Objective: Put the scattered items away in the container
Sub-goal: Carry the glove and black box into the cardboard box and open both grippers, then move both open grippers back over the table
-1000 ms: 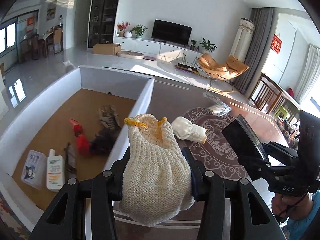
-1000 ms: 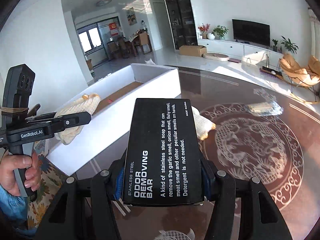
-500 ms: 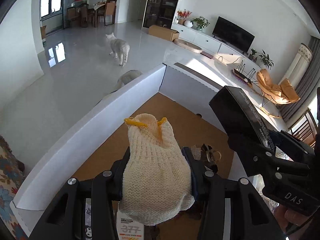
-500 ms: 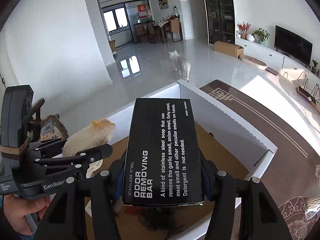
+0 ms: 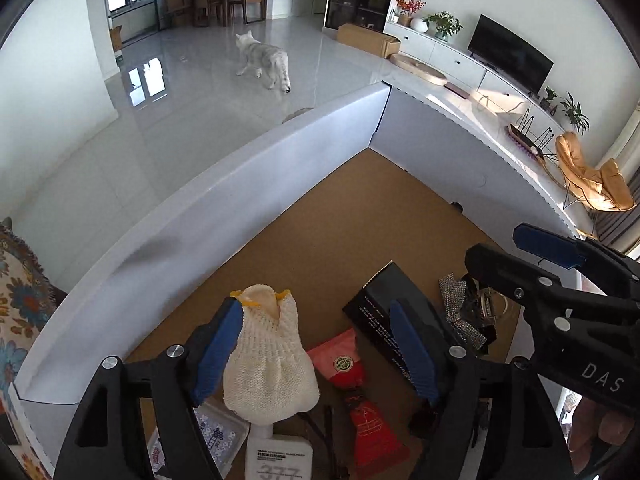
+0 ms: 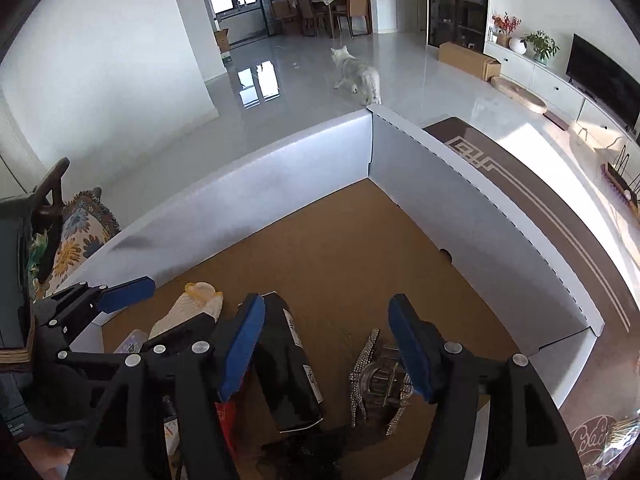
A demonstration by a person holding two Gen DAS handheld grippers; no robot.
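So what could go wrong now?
The left hand-held gripper has just been opening, yet the knitted glove between its jaws seems to rest against one finger; it might snag and lift out. The right hand-held gripper has just been opening too; the black box between its jaws leans by one finger and could get knocked.

A home's living room, sunlit and lived in.

Black flat television (image 5: 510,54) on a long white cabinet (image 5: 460,64); beside it potted plants, before it a grey-white cat (image 5: 264,60) on glossy tiles.

floor: we see glossy pale tiles (image 5: 192,120), window glare
wall: white; TV (image 5: 510,56) above low cabinet (image 5: 452,62)
far end: dining table, chairs (image 6: 320,10)
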